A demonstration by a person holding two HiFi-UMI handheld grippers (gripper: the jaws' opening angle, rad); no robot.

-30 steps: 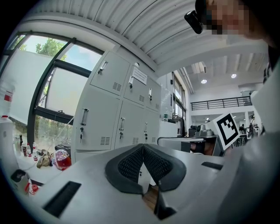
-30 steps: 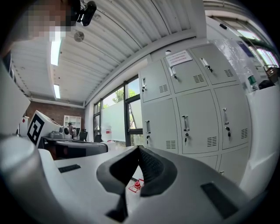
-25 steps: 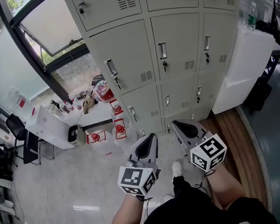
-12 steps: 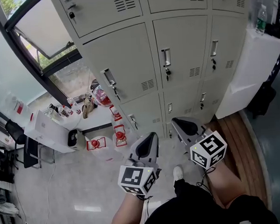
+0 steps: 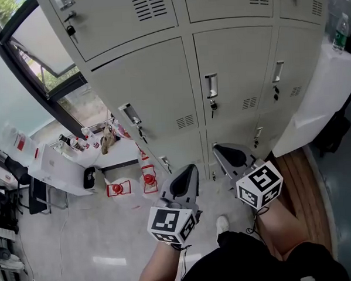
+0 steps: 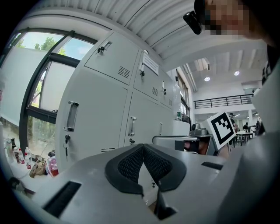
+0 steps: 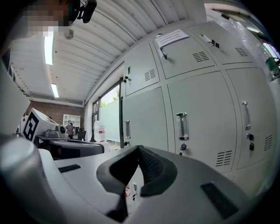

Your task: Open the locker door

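A bank of light grey lockers fills the upper head view. The middle door has a metal handle with a key hanging below it. My left gripper and right gripper are both low in front of me, short of the lockers, touching nothing. In the left gripper view the gripper is shut and empty, with a door handle far ahead to the left. In the right gripper view the gripper is shut and empty, below the middle door's handle.
A white table with bottles and red-capped jugs stand on the floor at the left, under a dark window frame. A white cabinet flanks the lockers at the right, beside a wooden floor strip. My shoe shows below.
The head view has tipped up and drawn nearer, so the lockers sit lower and larger in frame. Both grippers stay shut and in nearly the same place.
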